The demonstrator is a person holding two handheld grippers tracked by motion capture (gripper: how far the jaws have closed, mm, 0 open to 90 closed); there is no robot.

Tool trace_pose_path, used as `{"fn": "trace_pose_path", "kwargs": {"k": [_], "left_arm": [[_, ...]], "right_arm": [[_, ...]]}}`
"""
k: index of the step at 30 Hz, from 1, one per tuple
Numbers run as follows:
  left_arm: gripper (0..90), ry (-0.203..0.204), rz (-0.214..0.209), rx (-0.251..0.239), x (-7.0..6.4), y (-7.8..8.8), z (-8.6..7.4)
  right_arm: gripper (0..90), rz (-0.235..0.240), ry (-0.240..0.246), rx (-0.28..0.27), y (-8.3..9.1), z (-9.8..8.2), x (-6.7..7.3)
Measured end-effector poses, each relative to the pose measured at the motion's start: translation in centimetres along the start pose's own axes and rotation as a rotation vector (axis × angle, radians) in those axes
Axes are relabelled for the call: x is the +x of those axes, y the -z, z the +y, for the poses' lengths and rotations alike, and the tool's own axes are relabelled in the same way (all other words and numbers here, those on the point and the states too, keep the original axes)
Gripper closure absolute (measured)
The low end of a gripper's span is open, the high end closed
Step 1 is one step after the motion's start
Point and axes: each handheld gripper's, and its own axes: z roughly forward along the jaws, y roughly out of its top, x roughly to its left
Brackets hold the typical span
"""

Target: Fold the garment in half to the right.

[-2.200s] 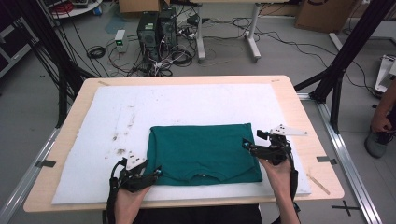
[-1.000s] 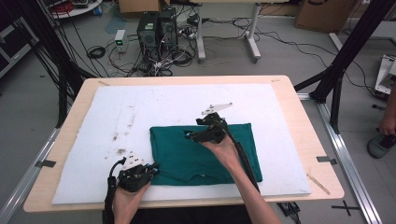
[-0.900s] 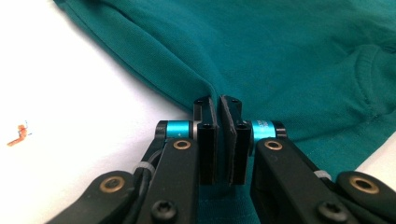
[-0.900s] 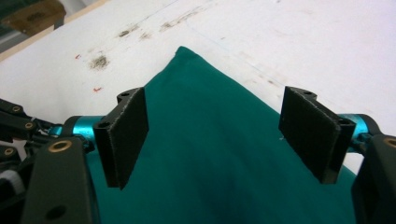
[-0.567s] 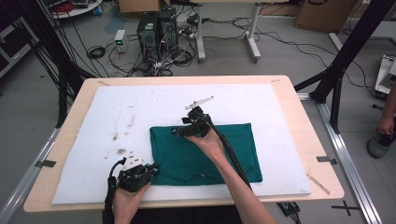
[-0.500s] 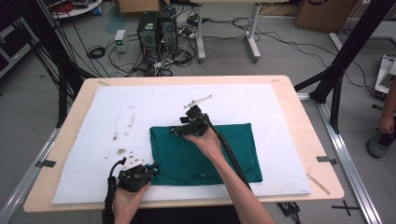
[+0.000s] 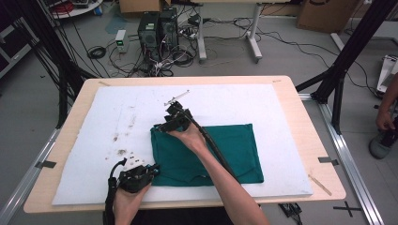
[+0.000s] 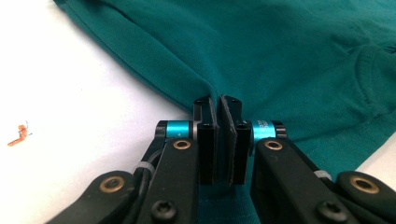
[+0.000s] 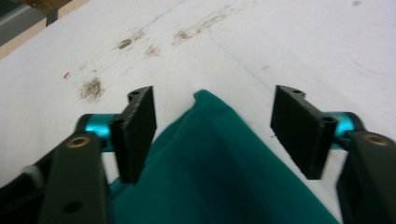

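**Folded green T-shirt, one corner pinched**

Green T-shirt (image 7: 206, 152) folded at centre of white mat (image 7: 281, 103). Left gripper (image 7: 152, 169) clenched on hem at 7 o'clock. Right gripper (image 7: 164, 123) at 11 o'clock corner, jaws apart, just been closing, cloth between, unpressed.

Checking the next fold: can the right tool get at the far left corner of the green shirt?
Probably yes: the right tool hangs open over that corner of the shirt, nothing between them.

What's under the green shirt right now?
The green shirt lies on the white mat, which rests on the wooden table. Anything under the cloth itself is covered.
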Motion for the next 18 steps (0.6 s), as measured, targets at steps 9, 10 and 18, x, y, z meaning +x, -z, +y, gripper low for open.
{"fn": "trace_pose_path", "kwargs": {"k": [9, 10, 18], "left_arm": [[85.2, 0.003, -0.001, 0.001, 0.0, 0.0, 0.0], [85.1, 0.004, -0.001, 0.001, 0.0, 0.0, 0.0], [85.1, 0.003, -0.001, 0.001, 0.0, 0.0, 0.0]], "right_arm": [[44.6, 0.026, -0.012, 0.047, -3.3, 0.2, 0.3], [46.1, 0.021, -0.015, 0.051, -3.4, 0.2, 0.3], [59.9, 0.005, -0.005, 0.076, -4.3, 0.2, 0.0]]}}
